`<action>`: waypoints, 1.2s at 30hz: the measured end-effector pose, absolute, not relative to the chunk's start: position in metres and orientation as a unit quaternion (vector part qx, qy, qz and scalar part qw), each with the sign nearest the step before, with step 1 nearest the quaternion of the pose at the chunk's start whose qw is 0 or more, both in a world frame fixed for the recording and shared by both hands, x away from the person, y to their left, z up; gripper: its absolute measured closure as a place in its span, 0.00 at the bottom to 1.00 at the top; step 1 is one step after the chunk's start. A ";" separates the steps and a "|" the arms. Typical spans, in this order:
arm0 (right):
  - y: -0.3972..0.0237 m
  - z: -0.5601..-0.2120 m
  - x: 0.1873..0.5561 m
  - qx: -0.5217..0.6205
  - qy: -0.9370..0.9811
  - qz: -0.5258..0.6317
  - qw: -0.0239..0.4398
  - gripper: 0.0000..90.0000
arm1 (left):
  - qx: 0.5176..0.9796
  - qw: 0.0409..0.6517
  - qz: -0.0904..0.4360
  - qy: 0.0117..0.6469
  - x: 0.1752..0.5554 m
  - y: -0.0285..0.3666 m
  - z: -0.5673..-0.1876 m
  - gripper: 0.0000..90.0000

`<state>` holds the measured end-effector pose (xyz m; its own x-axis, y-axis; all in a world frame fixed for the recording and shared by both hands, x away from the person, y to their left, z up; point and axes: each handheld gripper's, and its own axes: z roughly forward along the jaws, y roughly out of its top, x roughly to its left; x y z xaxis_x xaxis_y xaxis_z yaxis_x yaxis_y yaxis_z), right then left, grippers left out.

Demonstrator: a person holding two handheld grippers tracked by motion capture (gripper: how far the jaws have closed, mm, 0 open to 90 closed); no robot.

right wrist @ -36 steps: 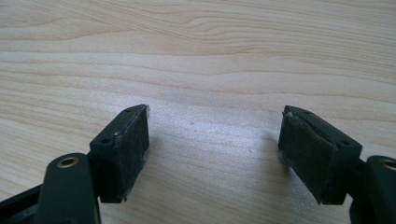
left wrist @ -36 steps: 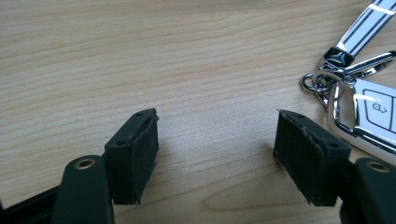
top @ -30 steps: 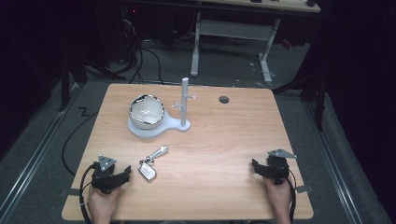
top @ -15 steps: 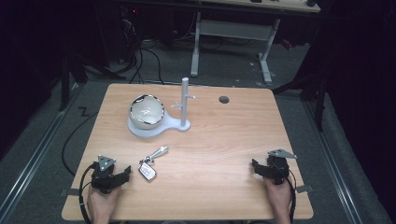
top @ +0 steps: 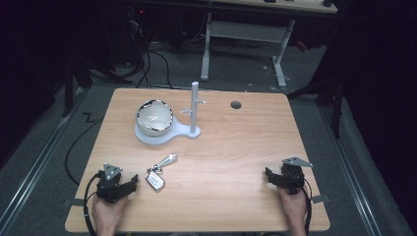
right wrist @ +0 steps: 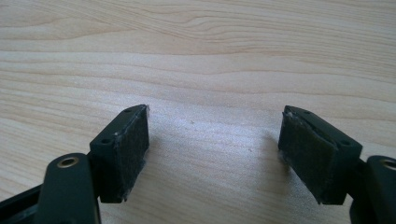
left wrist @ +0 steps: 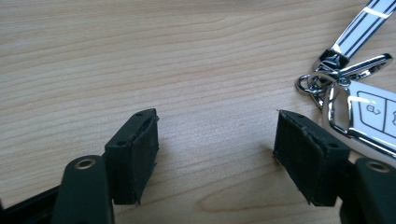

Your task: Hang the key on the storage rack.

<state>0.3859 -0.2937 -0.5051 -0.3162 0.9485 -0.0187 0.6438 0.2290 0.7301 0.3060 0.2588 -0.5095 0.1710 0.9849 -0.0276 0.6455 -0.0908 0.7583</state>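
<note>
High view, with both gripper views. Compared with the frame half a second earlier, nothing has visibly shifted: both grippers and all objects keep their places. The left gripper (top: 129,184) rests on the wooden table (top: 236,147) at about 7 o'clock of the tabletop, held by the left hand (top: 109,212); the right gripper (top: 271,176) rests at about 5 o'clock, held by the right hand (top: 293,205). The key fob (top: 156,180), with its metal clip and striped strap (top: 165,161), lies flat just beside the left gripper, at its 3 o'clock, apart from the jaws. In the left gripper view the key fob (left wrist: 373,116) appears at 2 o'clock past the right jaw, showing small button icons; no lettering can be read. Both pairs of jaws are spread wide and released, enclosing only bare wood, their tips close over the tabletop. A white bowl (top: 154,117) sits on a white stand (top: 194,110) at 11 o'clock of the table.
</note>
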 end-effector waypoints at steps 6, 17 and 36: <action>-0.294 -0.505 0.386 0.534 0.746 0.318 0.240 0.27 | 0.702 0.331 0.256 0.576 0.309 0.255 -0.506 0.34; -0.294 -0.505 0.386 0.533 0.746 0.318 0.240 0.27 | 0.711 0.361 0.237 0.555 0.312 0.246 -0.494 0.36; -0.294 -0.505 0.386 0.534 0.746 0.318 0.239 0.27 | 0.737 0.360 0.223 0.527 0.352 0.221 -0.486 0.46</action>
